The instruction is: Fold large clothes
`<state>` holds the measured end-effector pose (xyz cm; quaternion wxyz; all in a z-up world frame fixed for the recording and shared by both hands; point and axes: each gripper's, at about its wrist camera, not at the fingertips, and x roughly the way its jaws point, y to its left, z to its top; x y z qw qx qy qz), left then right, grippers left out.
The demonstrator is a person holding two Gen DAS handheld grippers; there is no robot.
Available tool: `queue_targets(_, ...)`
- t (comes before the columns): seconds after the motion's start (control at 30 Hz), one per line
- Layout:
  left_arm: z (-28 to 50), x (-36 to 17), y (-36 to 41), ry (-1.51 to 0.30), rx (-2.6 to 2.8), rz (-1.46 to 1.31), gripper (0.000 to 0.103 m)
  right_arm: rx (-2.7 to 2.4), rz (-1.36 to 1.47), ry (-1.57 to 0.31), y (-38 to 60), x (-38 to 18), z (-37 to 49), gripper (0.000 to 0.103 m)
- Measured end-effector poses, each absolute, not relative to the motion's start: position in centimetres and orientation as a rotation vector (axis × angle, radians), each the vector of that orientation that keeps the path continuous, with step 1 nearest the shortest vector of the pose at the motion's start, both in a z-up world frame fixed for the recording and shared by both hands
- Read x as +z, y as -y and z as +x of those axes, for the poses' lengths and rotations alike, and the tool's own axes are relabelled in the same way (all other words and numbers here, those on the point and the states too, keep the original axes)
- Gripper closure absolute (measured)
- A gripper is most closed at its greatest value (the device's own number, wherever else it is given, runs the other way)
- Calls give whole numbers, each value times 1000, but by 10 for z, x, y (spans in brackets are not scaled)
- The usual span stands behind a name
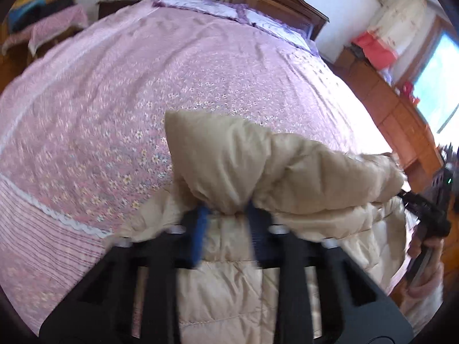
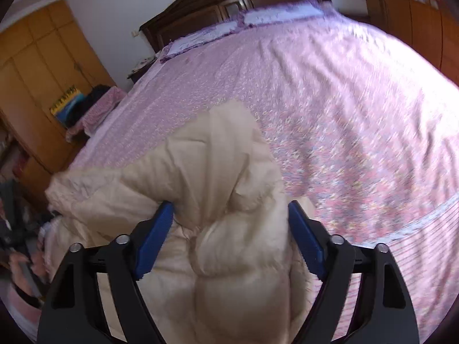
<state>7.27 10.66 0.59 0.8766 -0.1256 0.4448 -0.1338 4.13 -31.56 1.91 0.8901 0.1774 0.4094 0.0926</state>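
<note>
A cream quilted puffer jacket [image 1: 258, 166] hangs at the near edge of the bed. My left gripper [image 1: 228, 213] is shut on a pinch of the jacket's fabric and holds it up. In the right wrist view the jacket [image 2: 218, 189] bulges between the blue pads [image 2: 155, 238] of my right gripper [image 2: 231, 212], whose jaws stand wide apart around a thick fold. The right gripper also shows in the left wrist view [image 1: 424, 212], at the jacket's right end, with a hand on it.
The bed [image 1: 143, 86] with a pink floral cover [image 2: 344, 100] fills both views, pillows [image 1: 218, 8] and a dark headboard [image 2: 229, 3] at the far end. Wooden wardrobes [image 2: 37, 66] stand left, a wooden dresser [image 1: 396, 109] right.
</note>
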Motion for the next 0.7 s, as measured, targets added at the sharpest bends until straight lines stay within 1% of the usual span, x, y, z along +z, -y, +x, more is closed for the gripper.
queue_targets(0.03,74,7,-109,-921,-272,-283,94,187,392,-852,318,18,42,55)
queue_targets(0.07,74,9,-111,-913,-262,-288,95,186,409,-848,321,18,43,72)
queue_targets(0.1,76,13,-112,-899,-250,-292,96,184,431,-834,325,20,43,85)
queue_targets(0.13,79,18,-113,-886,-237,-291,96,181,445,-825,327,22,42,86)
queue_targets(0.17,82,21,-113,-879,-227,-288,96,184,463,-813,330,24,41,90)
queue_targets(0.2,87,24,-113,-871,-220,-288,96,179,476,-797,333,29,41,93)
queue_targets(0.33,106,34,-109,-839,-168,-233,96,144,450,-761,327,45,52,95)
queue_targets(0.47,134,20,-98,-860,-98,-152,96,72,314,-746,308,52,69,95)
queue_targets(0.57,151,1,-93,-894,-59,-81,96,7,207,-777,296,40,86,95)
queue_targets(0.7,172,-27,-92,-952,-21,-62,95,-51,219,-873,299,6,108,95)
